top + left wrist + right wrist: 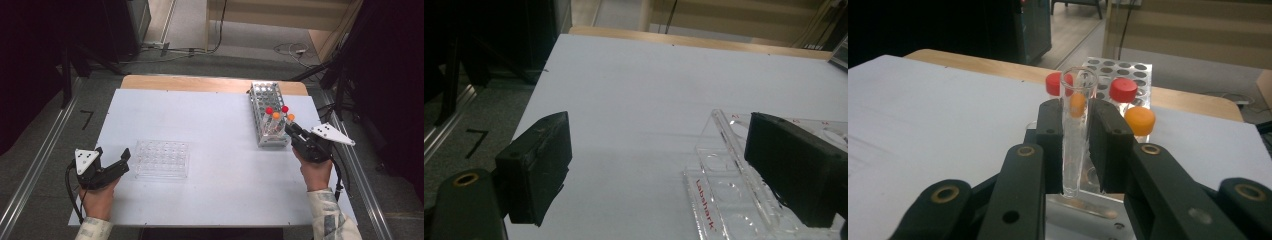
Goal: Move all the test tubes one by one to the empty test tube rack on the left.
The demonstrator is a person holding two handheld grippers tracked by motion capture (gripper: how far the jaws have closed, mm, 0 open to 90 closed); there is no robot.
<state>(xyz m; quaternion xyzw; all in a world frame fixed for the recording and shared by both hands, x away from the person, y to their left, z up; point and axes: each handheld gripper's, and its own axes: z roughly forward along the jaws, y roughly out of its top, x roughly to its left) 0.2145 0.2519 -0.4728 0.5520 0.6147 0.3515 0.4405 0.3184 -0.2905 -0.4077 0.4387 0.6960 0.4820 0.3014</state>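
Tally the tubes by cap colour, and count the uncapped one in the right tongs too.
Red-capped tubes: 2
Orange-capped tubes: 2
Uncapped clear tube, clamped upright in the right tongs: 1
Total: 5 tubes

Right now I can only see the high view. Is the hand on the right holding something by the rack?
Observer: Yes. In the right gripper view the right gripper is shut on a clear open tube.
Operator: Does the tube have a cap?
Observer: No, its top is open; the tubes behind it have red caps and orange caps.
Operator: What about the other hand?
Observer: The left gripper is open, one jaw over the clear well plate.
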